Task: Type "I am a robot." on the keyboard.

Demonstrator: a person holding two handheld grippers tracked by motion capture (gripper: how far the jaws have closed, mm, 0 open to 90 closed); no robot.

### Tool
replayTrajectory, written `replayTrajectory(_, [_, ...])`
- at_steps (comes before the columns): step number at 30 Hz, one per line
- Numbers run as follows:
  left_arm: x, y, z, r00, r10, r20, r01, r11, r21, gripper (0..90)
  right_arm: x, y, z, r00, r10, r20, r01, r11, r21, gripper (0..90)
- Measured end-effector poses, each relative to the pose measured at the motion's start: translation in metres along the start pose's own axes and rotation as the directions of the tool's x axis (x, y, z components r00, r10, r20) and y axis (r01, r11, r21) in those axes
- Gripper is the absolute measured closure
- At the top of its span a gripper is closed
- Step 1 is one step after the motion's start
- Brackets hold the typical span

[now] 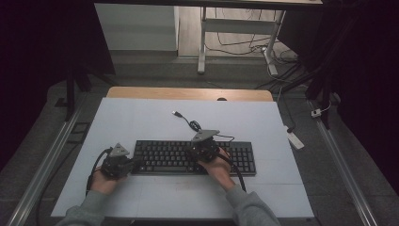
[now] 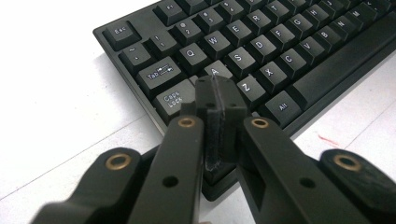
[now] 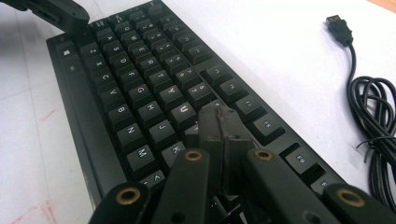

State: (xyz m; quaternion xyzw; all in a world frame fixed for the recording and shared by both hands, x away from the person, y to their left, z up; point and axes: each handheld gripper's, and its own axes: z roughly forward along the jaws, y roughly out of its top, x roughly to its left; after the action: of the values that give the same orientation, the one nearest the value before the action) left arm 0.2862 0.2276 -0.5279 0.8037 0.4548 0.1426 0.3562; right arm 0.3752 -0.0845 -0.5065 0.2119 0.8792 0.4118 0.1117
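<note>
White table [image 1: 141, 117]; black keyboard [image 1: 164, 155]; left gripper [image 2: 219, 100] and right gripper [image 3: 223, 123], jaws together, tips over keys; coiled cable [image 3: 378, 112] alongside.

Black keyboard [image 1: 193, 157], white legends; white table [image 1: 141, 117].

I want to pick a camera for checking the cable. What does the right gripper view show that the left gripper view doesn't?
The right gripper view alone has the USB plug and coiled black cable on the white table, with the right gripper shut over the keys near I. The left gripper view alone has the Esc key, Tab and Caps Lock, with the left gripper shut near A. Both show the black keyboard on the table.
</note>
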Motion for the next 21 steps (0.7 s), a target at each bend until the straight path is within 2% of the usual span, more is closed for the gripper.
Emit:
replayTrajectory(12, [0.0,-0.001,0.001,1.0,0.0,0.001,0.0,1.0,0.006,88.8,0.005,0.003,0.015,0.9998,-0.009,-0.018,0.009,1.0,0.007,89.2])
replayTrajectory(21, [-0.001,-0.001,0.001,1.0,0.002,0.001,-0.002,1.0,0.007,88.9,0.009,0.005,0.023,0.9996,-0.028,-0.004,0.028,0.999,0.028,89.2])
